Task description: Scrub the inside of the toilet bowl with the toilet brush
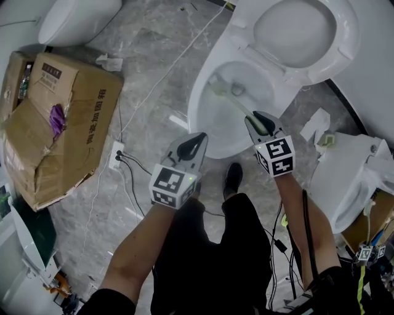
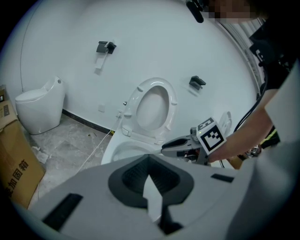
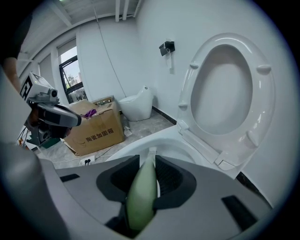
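Note:
A white toilet bowl (image 1: pixel 212 123) stands open, its seat and lid (image 1: pixel 305 31) raised against the wall. My right gripper (image 1: pixel 257 123) is shut on the pale green handle (image 3: pixel 143 197) of the toilet brush. The handle slants down into the bowl, and the brush head (image 1: pixel 219 86) lies near the bowl's far left wall. In the right gripper view the bristled tip (image 3: pixel 152 151) shows just past the jaws. My left gripper (image 1: pixel 192 146) hovers by the bowl's front left rim, shut and holding nothing.
A crumpled cardboard box (image 1: pixel 58 117) lies on the floor at left, with a second toilet (image 1: pixel 77 18) behind it. A power strip (image 1: pixel 116 154) and cables cross the marble floor. Another toilet (image 1: pixel 357 178) stands at right, and tissue scraps (image 1: pixel 314 126) lie nearby.

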A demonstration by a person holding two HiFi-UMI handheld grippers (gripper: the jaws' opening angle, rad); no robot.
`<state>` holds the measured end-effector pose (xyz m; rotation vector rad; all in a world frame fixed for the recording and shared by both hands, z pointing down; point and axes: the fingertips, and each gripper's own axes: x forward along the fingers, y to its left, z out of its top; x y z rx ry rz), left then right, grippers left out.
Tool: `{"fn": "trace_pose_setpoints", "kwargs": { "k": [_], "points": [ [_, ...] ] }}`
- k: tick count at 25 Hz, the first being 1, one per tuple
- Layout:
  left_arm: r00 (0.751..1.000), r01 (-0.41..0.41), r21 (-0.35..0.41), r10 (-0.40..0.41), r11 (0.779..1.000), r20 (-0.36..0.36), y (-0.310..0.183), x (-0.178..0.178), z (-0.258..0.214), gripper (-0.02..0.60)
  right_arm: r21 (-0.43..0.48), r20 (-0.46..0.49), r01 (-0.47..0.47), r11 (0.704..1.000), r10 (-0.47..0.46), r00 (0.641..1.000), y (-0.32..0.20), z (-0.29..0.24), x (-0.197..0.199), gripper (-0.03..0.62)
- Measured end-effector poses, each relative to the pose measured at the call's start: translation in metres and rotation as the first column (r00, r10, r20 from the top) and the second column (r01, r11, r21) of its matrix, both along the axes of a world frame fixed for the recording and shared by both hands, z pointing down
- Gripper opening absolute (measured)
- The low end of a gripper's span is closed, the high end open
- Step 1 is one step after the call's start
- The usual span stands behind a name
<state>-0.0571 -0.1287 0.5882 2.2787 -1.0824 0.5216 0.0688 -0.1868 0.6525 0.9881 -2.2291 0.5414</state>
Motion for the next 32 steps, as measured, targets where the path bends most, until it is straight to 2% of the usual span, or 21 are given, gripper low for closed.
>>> {"fn": "trace_pose_setpoints", "kwargs": {
  "k": [18,32],
  "points": [
    [1.0,-0.019,-0.006,0.019,1.0,0.014,-0.005,0.006,0.008,0.009,0.034,-0.023,-0.098,0.995,0.099,0.995,-0.037,0.005,0.027,0.111],
    [0.999,-0.036,-0.005,0.036,0.999,0.011,-0.008,0.015,0.005,0.009,0.041,-0.038,-0.19,0.981,0.192,0.981,-0.047,0.006,0.063,0.112]
  ]
}}
